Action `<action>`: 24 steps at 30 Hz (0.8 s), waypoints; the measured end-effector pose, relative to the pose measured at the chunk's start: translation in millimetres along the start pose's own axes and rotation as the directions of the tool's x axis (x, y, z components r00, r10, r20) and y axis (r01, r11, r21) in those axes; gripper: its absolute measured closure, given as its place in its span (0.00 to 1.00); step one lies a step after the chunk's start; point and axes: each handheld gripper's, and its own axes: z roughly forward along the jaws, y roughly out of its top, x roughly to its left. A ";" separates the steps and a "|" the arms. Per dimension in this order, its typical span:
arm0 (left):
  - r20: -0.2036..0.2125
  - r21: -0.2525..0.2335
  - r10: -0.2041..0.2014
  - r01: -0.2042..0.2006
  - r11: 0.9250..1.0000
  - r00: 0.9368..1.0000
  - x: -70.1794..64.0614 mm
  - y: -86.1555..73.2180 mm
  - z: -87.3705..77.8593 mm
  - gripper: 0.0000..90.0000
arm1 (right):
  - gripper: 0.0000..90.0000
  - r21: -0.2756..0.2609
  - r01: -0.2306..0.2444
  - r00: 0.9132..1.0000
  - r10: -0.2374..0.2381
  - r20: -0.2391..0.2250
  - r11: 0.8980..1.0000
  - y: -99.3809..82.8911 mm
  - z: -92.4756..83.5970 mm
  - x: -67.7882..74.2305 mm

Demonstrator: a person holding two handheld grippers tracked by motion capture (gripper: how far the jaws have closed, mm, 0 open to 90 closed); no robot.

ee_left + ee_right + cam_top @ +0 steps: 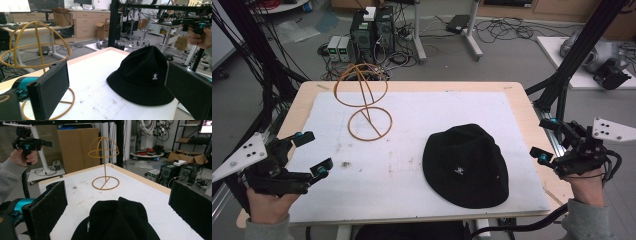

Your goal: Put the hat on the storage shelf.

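Hat (467,165) between grippers (both apart)

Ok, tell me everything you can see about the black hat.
The black hat is a soft bucket hat, fabric by its look, with a rounded crown and a short downturned brim. A small white logo patch sits on the crown's side. It lies brim down and flat on the white mat covering the table, right of centre, apart from the wire hat stand. Nothing else touches it.
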 end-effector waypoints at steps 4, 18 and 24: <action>-0.001 0.003 -0.001 0.001 1.000 1.000 -0.4 -0.5 0.3 0.06 | 0.01 0.011 0.008 1.000 -0.008 -0.008 1.000 1.9 2.2 2.2; -0.018 0.009 0.000 0.000 1.000 1.000 -2.4 -1.9 -8.2 0.06 | 0.01 0.063 0.055 0.998 -0.052 -0.046 0.997 3.5 40.1 9.1; -0.027 0.018 -0.003 0.004 1.000 1.000 -3.6 -3.7 -11.7 0.06 | 0.01 0.073 0.067 0.997 -0.064 -0.047 0.995 3.5 51.8 9.2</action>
